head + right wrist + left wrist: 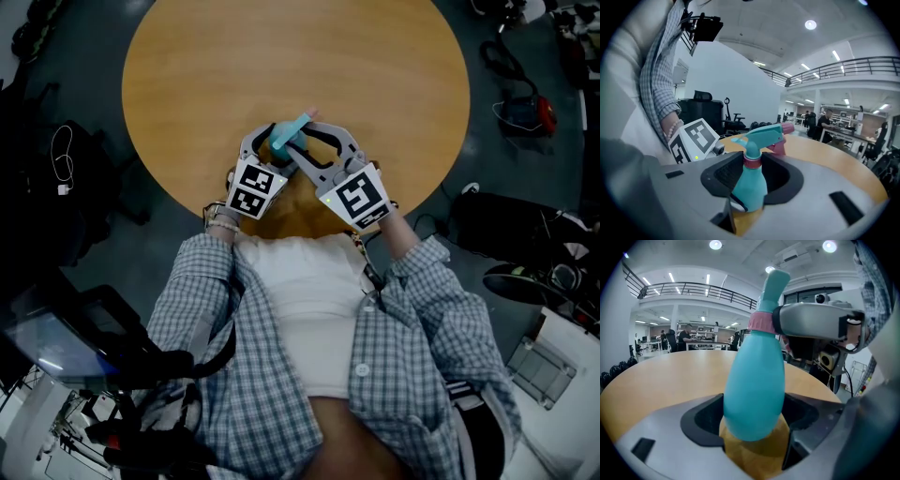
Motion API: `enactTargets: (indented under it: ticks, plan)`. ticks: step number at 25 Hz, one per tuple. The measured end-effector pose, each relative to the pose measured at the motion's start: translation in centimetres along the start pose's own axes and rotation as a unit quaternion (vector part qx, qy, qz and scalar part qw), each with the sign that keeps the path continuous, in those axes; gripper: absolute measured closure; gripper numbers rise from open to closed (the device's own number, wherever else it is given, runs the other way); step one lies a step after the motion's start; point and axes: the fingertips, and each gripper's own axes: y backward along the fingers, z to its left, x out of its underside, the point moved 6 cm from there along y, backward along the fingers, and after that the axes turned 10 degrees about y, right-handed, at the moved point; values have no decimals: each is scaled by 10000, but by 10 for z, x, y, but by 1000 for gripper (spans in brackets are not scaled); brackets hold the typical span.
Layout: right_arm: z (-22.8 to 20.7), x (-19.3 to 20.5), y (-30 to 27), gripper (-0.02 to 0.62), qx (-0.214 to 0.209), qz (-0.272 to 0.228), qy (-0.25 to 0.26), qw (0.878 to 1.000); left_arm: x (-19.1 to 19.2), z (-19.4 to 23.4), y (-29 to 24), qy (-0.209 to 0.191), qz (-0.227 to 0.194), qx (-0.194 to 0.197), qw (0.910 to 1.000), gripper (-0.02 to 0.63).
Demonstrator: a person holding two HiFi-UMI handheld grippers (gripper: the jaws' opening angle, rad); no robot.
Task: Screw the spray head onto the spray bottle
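A round wooden table [234,75] stands on grey floor [103,56].

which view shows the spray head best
The right gripper view: the whole spray head, nozzle and trigger, sits clear. The left gripper view shows mostly the bottle; the head view only a small teal patch.

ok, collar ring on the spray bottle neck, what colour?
Pink collar ring, against the teal bottle; shows best in the left gripper view.

Bottle [754,390] teal, centre frame. Head [761,135] teal, pink collar and nozzle. Table [281,75] tan wood-grain. Shirt [422,347] blue-white plaid, bottom. Cubes [361,199] black-white squares. Floor [84,84] dark grey.
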Motion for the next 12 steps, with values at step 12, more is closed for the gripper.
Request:
enactTargets:
  ticks: [12]
  plan:
    - [20,-3,-6,479,2042,499,-852,9739,1,-1,-3,130,-63,-188,9997,219]
